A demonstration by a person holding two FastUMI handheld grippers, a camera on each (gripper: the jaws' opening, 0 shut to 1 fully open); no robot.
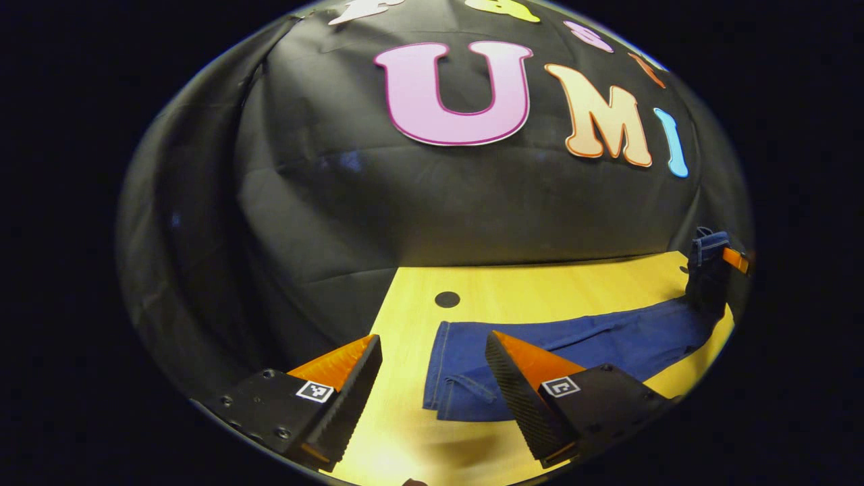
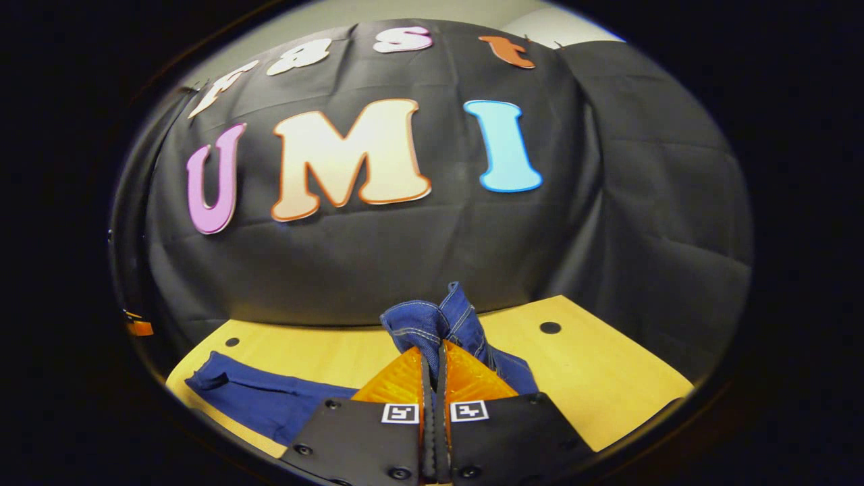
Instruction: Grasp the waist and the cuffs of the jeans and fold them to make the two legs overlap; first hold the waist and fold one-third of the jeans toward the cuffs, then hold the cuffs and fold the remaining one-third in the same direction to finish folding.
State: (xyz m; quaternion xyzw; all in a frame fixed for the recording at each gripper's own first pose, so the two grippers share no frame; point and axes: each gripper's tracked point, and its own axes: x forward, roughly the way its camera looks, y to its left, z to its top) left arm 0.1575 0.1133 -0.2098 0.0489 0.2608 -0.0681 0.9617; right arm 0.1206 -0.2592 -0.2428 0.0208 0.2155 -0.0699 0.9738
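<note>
Left gripper (image 1: 432,378): jaws wide apart, nothing between them. It hangs just above the near left part of the desk (image 1: 540,290), and past the fingers lies one end of the jeans (image 1: 574,344), flat on the wood. Pocket-like stitching shows on that end, which suggests the waist, though this cannot be confirmed.

Right gripper (image 2: 432,368): jaws together, clamped on a bunched piece of the denim, which rises in a tuft between and above the fingers. In the left gripper view the same gripper appears at the far right, with the cloth lifted off the desk there. Which end this is cannot be told for certain; by position it is probably the cuffs.

Jeans overall: stretched across the desk from left to right, one end flat, the other raised. In the right gripper view the flat part trails away to the near left (image 2: 263,398).

Judgement of step: the opening fold, bringing the two legs to overlap, with one end secured and the other not yet taken. The next move would call for the left gripper to descend onto the flat end, close on its edge through both layers, then lift level with the right so the cloth carries over evenly.

Containers: none in view. Round dark marks (image 2: 550,328) sit on the desk surface, apart from the jeans.
</note>
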